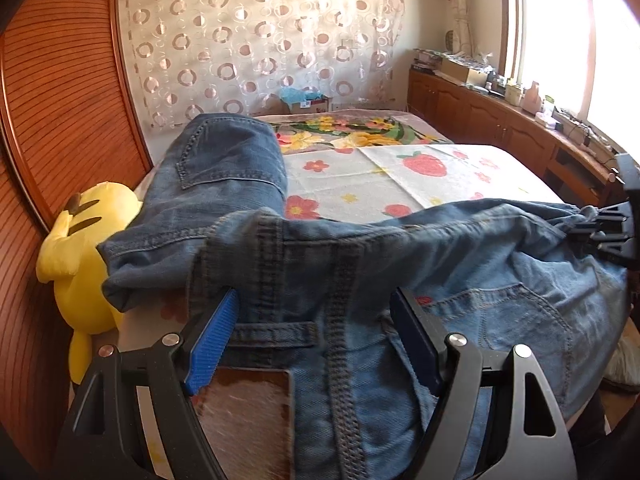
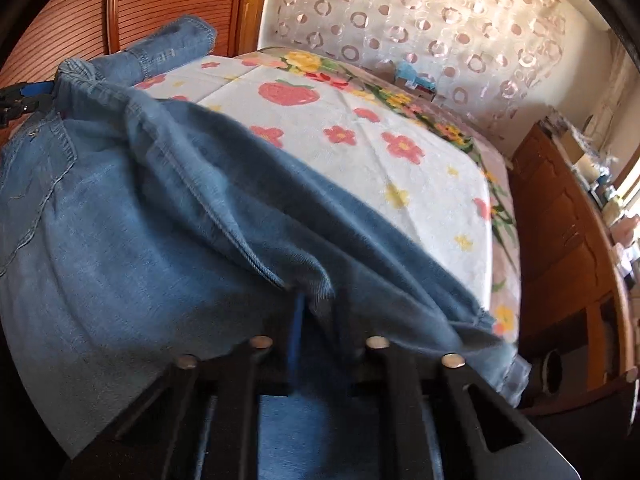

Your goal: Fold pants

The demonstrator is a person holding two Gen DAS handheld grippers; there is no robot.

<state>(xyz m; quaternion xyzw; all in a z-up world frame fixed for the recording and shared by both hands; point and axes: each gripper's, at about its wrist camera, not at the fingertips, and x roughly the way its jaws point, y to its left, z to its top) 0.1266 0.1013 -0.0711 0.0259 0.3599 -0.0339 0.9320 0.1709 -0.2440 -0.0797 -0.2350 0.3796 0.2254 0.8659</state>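
Blue jeans (image 1: 360, 248) lie crumpled across the near edge of the bed, one leg stretching away toward the headboard. My left gripper (image 1: 316, 300) stands open and wide over the waistband, with a belt loop and a brown label patch (image 1: 248, 412) between its blue pads (image 1: 212, 344). The pads are not pressing the cloth. In the right wrist view my right gripper (image 2: 310, 304) is shut on a bunched fold of the jeans (image 2: 160, 200). The same gripper shows at the right edge of the left wrist view (image 1: 604, 232), pinching the denim. The left gripper (image 2: 28, 94) is glimpsed at the far left.
A flowered and strawberry-print bed cover (image 1: 400, 184) spreads beyond the jeans. A yellow plush toy (image 1: 80, 248) leans against the wooden headboard (image 1: 60, 120) on the left. A low wooden cabinet (image 1: 500, 120) with clutter runs under the window on the right. A cardboard box (image 1: 308, 100) sits past the bed.
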